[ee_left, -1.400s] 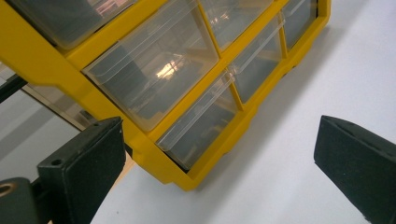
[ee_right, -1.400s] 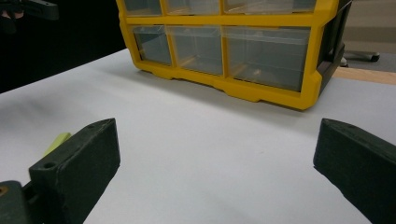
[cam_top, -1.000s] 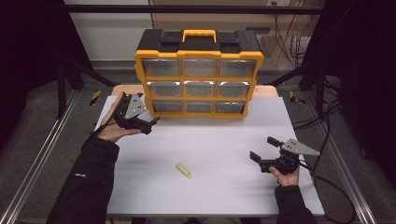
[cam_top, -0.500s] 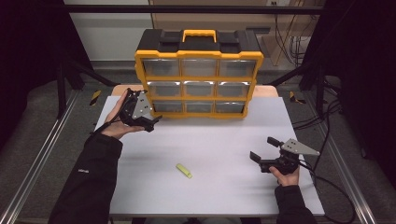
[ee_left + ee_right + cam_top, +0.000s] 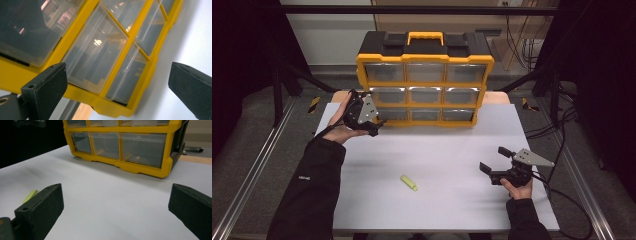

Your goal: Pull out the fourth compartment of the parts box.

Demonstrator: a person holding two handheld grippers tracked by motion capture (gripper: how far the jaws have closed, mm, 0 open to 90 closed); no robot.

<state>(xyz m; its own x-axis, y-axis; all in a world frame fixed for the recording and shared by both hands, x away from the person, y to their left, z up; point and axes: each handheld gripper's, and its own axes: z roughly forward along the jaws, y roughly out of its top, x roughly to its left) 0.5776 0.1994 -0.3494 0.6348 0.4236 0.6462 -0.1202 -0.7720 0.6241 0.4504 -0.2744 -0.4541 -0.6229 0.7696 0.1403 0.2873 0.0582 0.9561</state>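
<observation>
No writing is readable on the yellow plastic organiser box with clear drawers (image 5: pixel 425 80); it stands at the upper centre of the high view, at the far edge of the white tabletop (image 5: pixel 452 150), with a black top and a yellow carry handle. Its nine drawers sit in three rows of three, all pushed in. My left gripper (image 5: pixel 373 125), jaws spread wide, is just beside the box's lower left corner, holding nothing. My left gripper view looks into the tilted clear drawers (image 5: pixel 100 52). A small yellow-green stick (image 5: pixel 408 183) lies at lower centre, well apart. My right gripper (image 5: pixel 495 162), at lower right, is open and holds nothing.
</observation>
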